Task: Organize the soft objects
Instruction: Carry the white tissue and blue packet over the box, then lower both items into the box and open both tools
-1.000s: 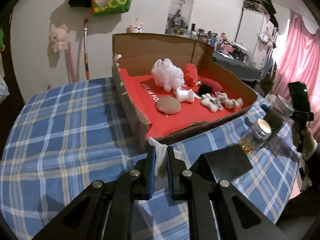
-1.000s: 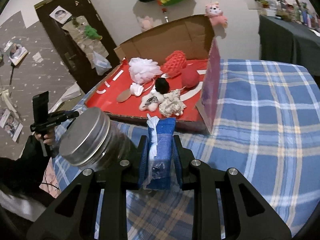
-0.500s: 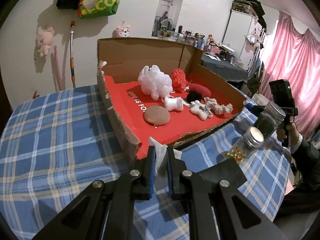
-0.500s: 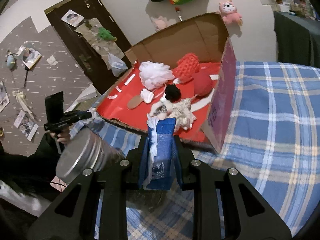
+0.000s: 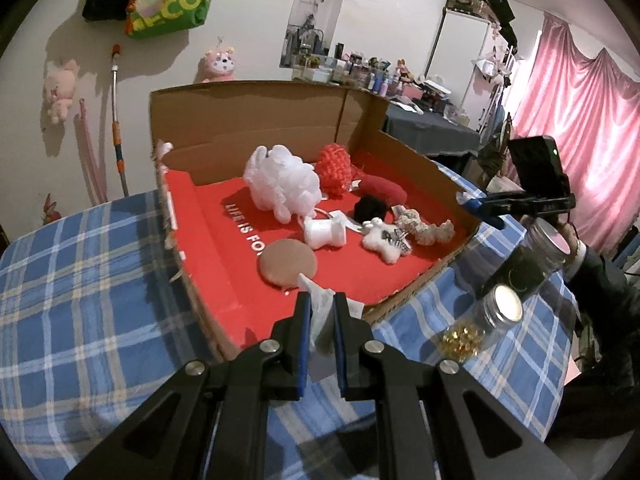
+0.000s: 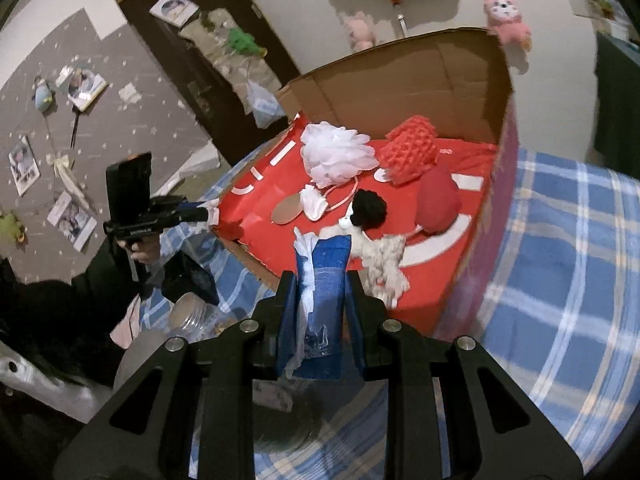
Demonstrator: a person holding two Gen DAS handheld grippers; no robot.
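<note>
Cardboard box point(image 5: 276, 128) is my landmark: it lies open on the blue plaid tablecloth point(image 5: 80, 288), lined in red, with its tall flap standing at the far side.

My left claw point(image 5: 320, 308) hangs over the near edge of the box, its jaws pinched tight on a scrap of white tissue point(image 5: 318, 300) that pokes up between the blue pads. My right claw point(image 6: 322, 292) sits at the near edge of the box from the other side, jaws clamped on a blue tissue pack point(image 6: 328, 280) with a white tissue point(image 6: 306, 276) trailing out of its top and down its left side.

Inside the box the soft things lie together toward the middle. The white mesh puff point(image 5: 282, 184) is nearest the far flap, with the red knitted piece point(image 5: 334, 168) just beside it and a red cushion point(image 5: 382, 189) past that. In front of them lie a black pompom point(image 5: 370, 208), a small white plush point(image 5: 324, 232), a white bone-shaped plush point(image 5: 384, 242) and a beige rope toy point(image 5: 426, 230). A flat brown round pad point(image 5: 287, 262) lies closest to the box's near edge, just beyond my left claw.

Outside the box, past its right side in the left view, two glass jars point(image 5: 500, 320) with metal lids stand on the cloth; the nearer one has gold bits inside.
</note>
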